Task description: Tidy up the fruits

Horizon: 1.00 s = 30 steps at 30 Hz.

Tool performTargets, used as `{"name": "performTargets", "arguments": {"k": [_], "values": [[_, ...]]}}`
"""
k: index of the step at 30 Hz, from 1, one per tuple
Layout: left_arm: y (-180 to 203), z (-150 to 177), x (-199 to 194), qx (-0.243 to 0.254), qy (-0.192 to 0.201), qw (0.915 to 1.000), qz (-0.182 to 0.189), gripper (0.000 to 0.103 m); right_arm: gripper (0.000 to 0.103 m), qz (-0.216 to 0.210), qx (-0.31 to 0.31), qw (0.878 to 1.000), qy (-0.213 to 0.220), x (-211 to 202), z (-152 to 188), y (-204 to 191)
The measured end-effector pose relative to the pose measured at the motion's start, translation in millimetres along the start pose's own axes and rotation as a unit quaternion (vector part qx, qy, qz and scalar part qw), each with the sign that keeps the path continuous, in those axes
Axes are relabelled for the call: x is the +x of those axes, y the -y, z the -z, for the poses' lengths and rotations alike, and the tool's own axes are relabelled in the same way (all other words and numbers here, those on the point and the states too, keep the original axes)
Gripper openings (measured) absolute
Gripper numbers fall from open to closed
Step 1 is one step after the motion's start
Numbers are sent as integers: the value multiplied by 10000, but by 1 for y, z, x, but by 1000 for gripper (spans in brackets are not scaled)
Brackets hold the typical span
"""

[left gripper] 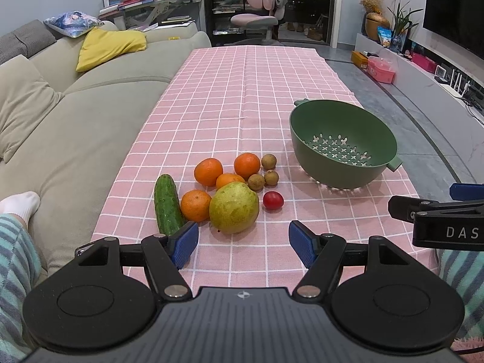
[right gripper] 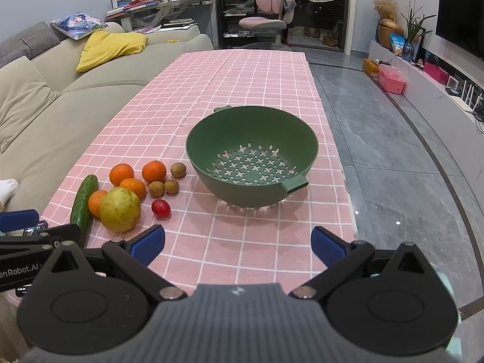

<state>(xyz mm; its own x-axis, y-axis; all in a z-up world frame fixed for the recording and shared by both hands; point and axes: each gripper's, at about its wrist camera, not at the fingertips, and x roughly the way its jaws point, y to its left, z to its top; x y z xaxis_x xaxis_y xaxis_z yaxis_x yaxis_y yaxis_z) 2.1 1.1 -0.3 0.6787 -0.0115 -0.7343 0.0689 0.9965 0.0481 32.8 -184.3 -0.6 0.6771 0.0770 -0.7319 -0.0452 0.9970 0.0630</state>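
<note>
Lettering "DAS" on right tool [left gripper: 435,208], "enRobot.AI" on left tool [right gripper: 21,233]

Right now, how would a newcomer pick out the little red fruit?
Start at the green colander on the pink checked tablecloth. The fruit cluster lies left of it. The cherry tomato sits on the cluster's colander side, alone: the only red, glossy piece.

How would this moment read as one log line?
left tool: open, empty | right tool: open, empty | fruits: on cloth | colander: empty

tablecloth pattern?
Pink with a white grid, on the tablecloth; the right wrist view shows it best.
</note>
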Motion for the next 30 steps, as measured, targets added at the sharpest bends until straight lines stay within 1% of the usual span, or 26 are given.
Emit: {"name": "performTargets", "arguments": {"k": [30], "values": [[1, 0, 0, -4, -15, 10000, 8, 81, 99, -15, 58, 9999, -111, 5, 1, 2]]}}
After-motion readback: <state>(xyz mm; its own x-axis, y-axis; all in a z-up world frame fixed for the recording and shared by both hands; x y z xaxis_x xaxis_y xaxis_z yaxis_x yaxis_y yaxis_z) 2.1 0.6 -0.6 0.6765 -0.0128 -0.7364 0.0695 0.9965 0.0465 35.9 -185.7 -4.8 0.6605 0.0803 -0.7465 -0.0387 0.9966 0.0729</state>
